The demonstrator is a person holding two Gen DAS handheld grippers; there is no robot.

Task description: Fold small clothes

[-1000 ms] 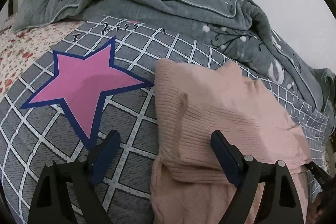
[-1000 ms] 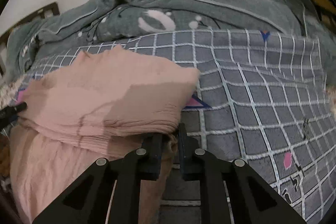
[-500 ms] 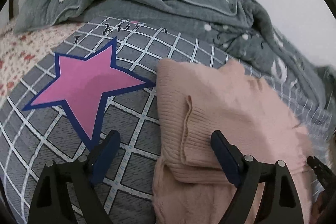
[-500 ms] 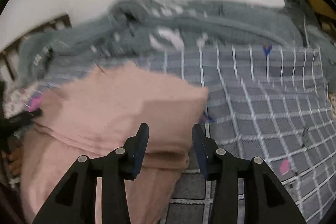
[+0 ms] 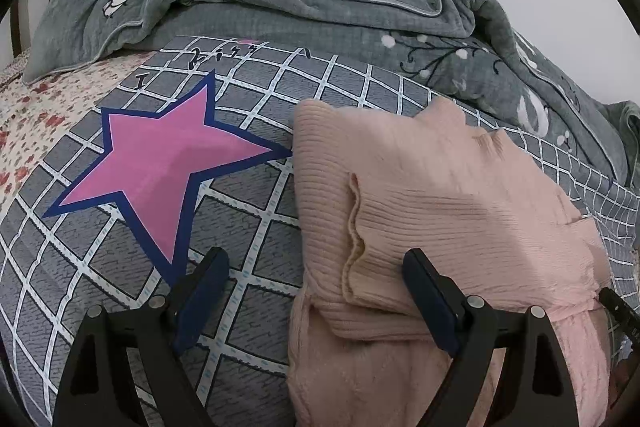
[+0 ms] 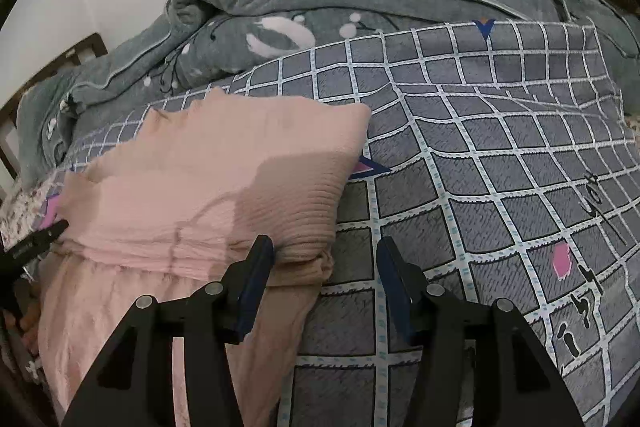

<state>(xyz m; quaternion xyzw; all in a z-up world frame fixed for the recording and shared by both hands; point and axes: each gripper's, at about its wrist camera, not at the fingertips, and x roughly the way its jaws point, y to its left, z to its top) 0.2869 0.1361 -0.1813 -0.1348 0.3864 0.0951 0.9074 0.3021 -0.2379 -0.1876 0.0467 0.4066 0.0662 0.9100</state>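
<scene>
The pink ribbed sweater [image 5: 440,211] is lying folded over on the grid-pattern sheet [image 5: 248,259] on the bed, right next to the big pink star print [image 5: 160,163]. Left tool [image 5: 316,291] is spread wide, holding nothing, and the sweater's folded left edge sits between its fingers. Right tool [image 6: 326,279] is open too, with the sweater's right corner just ahead of its left finger [image 6: 256,271]. Gray quilt [image 6: 320,23] is bunched up behind.

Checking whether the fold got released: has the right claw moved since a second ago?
Yes. The right claw has opened and let go of the pink sweater, easing back from its folded edge.
</scene>
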